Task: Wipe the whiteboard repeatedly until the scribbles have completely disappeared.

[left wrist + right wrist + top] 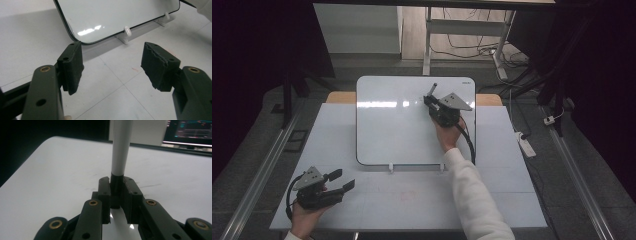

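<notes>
White marker [121,147] stands pinched upright in the right gripper [116,192], jaws clamped on its dark lower end, over the whiteboard [387,130]. Looks like writing or wiping is in hand; next comes a steady press and stroke. Its tip is hidden beneath the jaws. Left gripper [112,67] waits spread, holding nothing, board ahead of it.

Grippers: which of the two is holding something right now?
The right gripper, over the whiteboard, clamps a marker; the left gripper has open, empty jaws.
</notes>
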`<state>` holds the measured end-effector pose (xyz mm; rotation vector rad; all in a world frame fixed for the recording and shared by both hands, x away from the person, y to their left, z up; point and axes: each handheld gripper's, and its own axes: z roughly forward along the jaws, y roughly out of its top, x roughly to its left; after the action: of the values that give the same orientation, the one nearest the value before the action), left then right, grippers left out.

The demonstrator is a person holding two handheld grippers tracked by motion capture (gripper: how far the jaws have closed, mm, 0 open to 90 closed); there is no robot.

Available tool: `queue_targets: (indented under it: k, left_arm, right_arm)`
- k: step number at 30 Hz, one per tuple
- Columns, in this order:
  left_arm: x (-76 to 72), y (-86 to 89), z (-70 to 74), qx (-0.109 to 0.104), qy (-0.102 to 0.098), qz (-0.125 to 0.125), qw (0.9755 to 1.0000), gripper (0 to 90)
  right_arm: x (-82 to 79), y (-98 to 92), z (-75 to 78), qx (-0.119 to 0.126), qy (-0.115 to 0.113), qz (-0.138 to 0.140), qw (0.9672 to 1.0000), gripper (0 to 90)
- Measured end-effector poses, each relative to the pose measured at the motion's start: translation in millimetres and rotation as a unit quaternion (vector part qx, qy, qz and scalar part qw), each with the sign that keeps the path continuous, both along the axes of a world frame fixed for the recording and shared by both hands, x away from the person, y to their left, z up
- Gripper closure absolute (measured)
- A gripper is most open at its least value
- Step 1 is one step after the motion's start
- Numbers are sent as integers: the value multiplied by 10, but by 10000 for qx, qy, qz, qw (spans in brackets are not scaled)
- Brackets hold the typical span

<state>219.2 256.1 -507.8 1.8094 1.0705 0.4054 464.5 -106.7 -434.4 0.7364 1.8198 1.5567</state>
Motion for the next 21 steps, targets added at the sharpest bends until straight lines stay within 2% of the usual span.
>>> queue_targets:
  k: [1,4,7,8,10,11,12,14,16,18,19,21]
  left_arm:
    - [-7,-2,3,3,-12,5,10000,344]
    - [-31,5,17,-19,-48,22,10000,345]
    - [-23,9,20,-33,-56,34,10000,346]
    - [-15,6,14,-26,-52,33,10000,346]
    - [-6,2,7,-10,-32,8,10000,347]
    - [-10,-2,6,-13,-28,8,10000,347]
    - [-18,-3,10,3,-44,8,10000,347]
    - [-33,0,19,-9,-60,29,10000,347]
    - [-30,8,22,-27,-69,42,10000,347]
    - [-19,6,14,-30,-49,45,10000,347]
    - [-11,5,9,-17,-34,34,10000,348]
    - [-5,2,5,-11,-21,20,10000,348]
  right_arm:
    - [1,-10,1,12,-8,-2,10000,776]
    - [66,-182,47,290,-56,-444,9986,775]
    - [60,-204,41,363,-42,-479,9982,775]
    - [38,-163,23,335,20,-337,9989,775]
    - [-20,-51,-19,4,-66,-97,9999,775]
    - [-23,-41,-16,-112,-124,-112,9998,775]
    - [6,-78,4,-37,-124,-175,9998,775]
    - [93,-219,73,289,-104,-494,9983,775]
    - [173,-320,130,476,-77,-650,9967,775]
    - [187,-299,137,454,-80,-621,9970,775]
    - [177,-255,128,400,-75,-515,9978,775]
    - [123,-130,91,140,-98,-242,9996,775]
